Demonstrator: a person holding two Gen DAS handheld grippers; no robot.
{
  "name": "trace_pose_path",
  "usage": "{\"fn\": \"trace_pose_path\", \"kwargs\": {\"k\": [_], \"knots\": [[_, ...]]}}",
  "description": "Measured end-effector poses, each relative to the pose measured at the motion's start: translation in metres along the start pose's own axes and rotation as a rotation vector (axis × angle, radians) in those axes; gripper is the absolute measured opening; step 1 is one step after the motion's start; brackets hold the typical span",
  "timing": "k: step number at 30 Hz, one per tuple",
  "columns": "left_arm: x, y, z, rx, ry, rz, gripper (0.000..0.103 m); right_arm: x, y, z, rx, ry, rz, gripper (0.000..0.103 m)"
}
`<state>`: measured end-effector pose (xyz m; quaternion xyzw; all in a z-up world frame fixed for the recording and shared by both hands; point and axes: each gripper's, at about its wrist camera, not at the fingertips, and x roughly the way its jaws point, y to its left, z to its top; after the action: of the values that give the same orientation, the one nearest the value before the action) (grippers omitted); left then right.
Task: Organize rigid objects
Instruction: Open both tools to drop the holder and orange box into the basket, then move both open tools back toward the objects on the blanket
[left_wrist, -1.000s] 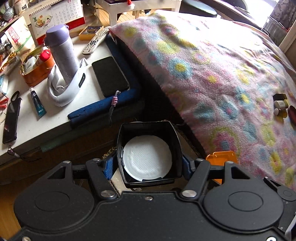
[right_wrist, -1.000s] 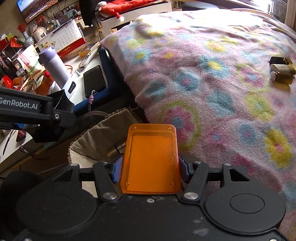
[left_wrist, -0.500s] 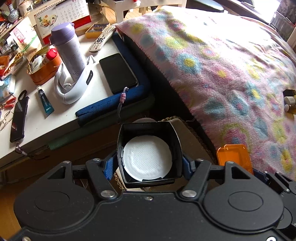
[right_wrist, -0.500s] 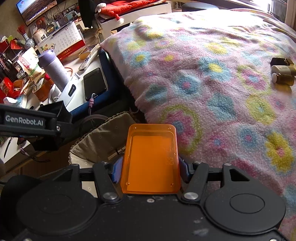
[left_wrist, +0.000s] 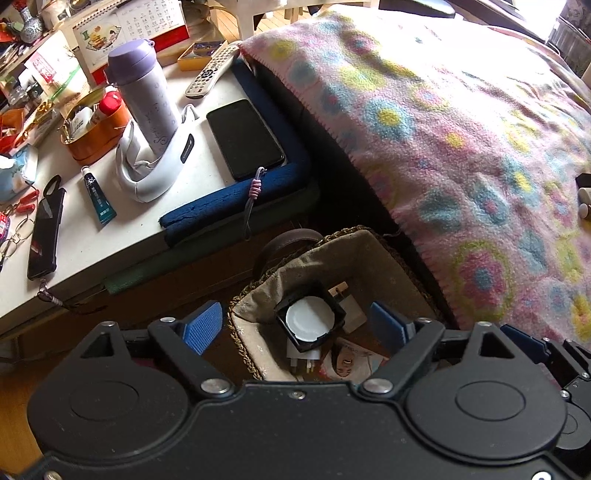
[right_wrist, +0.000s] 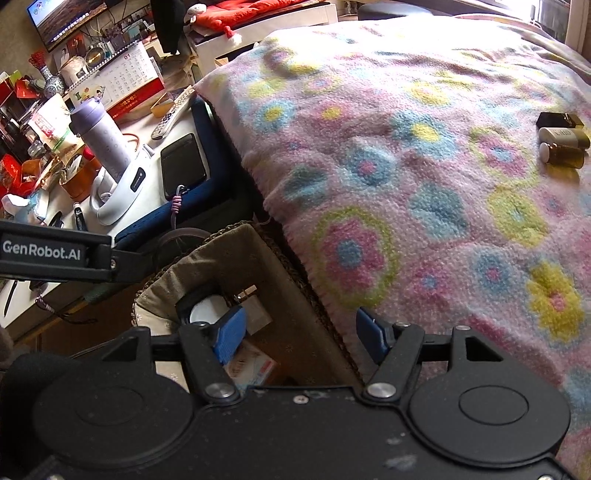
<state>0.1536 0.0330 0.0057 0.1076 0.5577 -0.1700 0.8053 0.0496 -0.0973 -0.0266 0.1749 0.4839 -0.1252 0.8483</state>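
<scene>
A black square box with a white disc inside (left_wrist: 309, 322) lies in the fabric-lined woven basket (left_wrist: 332, 240) on the floor between the table and the bed. My left gripper (left_wrist: 293, 326) hangs above it, its jaws opening, with nothing between the blue pads (left_wrist: 203, 325). In the right wrist view the same box (right_wrist: 201, 306) shows in the basket (right_wrist: 229, 240). My right gripper (right_wrist: 301, 332) is over the basket's near side, jaws opening and empty. The orange box is out of sight. Small bottles (right_wrist: 561, 144) lie on the flowered blanket (right_wrist: 406, 166).
A crowded side table (left_wrist: 110, 236) at the left holds a purple flask (left_wrist: 144, 96), a black phone (left_wrist: 243, 138), a remote (left_wrist: 210, 72) and a tube (left_wrist: 98, 195). Papers and a white plug (left_wrist: 303, 356) lie in the basket. The bed edge runs right beside the basket.
Both grippers have opened. The black box has dropped from the left jaws into the basket. The orange box has left the right jaws and is no longer visible.
</scene>
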Motion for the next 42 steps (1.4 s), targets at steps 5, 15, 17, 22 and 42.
{"fn": "trace_pose_path", "kwargs": {"k": [5,15,17,22,42], "knots": [[0.000,0.000,0.000,0.001,0.003,-0.005,0.083,0.001,0.000,-0.001,0.001,0.007,-0.003,0.071],[0.001,0.000,0.000,0.002,0.010,0.004,0.084,0.003,0.000,-0.001,0.003,0.016,-0.002,0.074],[0.002,0.000,0.000,0.002,0.014,-0.002,0.084,0.003,0.000,-0.002,0.003,0.019,-0.001,0.074],[0.001,-0.001,-0.001,0.010,-0.001,0.003,0.084,0.003,0.000,-0.002,-0.002,0.019,-0.001,0.075],[-0.004,-0.008,-0.001,0.054,-0.046,0.014,0.092,-0.009,-0.021,0.002,0.015,-0.058,-0.054,0.084]]}}
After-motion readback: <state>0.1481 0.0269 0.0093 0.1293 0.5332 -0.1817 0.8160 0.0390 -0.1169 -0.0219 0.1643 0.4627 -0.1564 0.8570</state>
